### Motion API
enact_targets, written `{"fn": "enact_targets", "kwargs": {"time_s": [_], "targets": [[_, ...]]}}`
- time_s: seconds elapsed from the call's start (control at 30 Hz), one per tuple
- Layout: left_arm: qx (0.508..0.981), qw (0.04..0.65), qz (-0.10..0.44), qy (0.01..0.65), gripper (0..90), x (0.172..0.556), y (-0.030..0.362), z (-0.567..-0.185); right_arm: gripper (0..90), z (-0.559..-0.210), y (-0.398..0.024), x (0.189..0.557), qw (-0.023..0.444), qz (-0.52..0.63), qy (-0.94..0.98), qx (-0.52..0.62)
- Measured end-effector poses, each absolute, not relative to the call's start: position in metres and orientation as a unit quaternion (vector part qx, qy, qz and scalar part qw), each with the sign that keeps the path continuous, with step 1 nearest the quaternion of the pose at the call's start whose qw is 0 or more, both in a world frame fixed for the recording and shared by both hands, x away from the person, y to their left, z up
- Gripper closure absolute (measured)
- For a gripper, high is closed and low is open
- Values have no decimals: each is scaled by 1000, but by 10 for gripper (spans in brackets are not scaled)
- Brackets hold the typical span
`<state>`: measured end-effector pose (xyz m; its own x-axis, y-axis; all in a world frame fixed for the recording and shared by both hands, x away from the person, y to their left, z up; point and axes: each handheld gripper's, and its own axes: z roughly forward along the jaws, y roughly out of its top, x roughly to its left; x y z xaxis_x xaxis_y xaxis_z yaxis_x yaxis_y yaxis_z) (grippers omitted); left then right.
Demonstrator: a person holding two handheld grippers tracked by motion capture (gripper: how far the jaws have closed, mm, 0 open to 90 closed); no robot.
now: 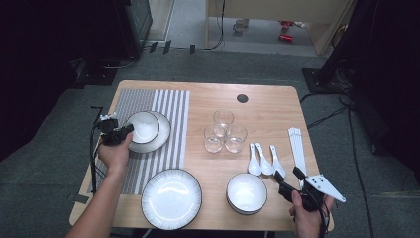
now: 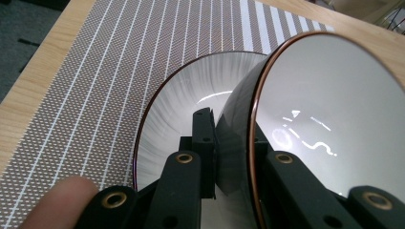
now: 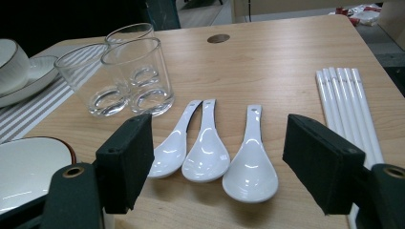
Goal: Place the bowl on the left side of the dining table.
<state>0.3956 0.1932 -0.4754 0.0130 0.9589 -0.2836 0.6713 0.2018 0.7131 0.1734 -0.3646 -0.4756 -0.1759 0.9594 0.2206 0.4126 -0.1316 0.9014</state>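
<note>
Presently the left tongs (image 1: 125, 133) are clamped on the rim of a bowl (image 1: 143, 127) tilted over a small plate (image 1: 162, 135) on the striped mat (image 1: 168, 106). The right tongs (image 3: 217, 164) gape empty before three spoons (image 3: 208, 148). Risk: the thin rim grip may slip, dropping the bowl onto the plate.

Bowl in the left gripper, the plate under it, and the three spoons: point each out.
Bowl (image 2: 325, 114), left gripper view, on its white inside.
Plate (image 2: 167, 105), left gripper view, on its ribbed inner wall.
Spoons (image 3: 206, 155), right gripper view, on the middle spoon's scoop.
</note>
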Motion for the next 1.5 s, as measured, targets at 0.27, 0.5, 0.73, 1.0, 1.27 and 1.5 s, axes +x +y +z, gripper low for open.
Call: {"fn": "enact_targets", "kwargs": {"time_s": [0.27,0.5,0.73,1.0,1.27,1.5], "targets": [[596,385,170,684,805,404,196,-475,260,-476,-366,173,283,483,594,578],[595,383,166,687,815,410,196,-478,260,-476,-368,173,284,483,591,580],[584,412,190,673,711,403,198,-469,260,-476,-370,173,285,483,588,583],[590,444,228,635,482,385,198,-451,259,-475,-372,172,288,483,585,584],[602,477,220,602,284,366,195,-441,257,-476,-373,172,290,482,583,586],[631,476,221,571,176,346,186,-443,255,-476,-375,172,292,481,581,588]]}}
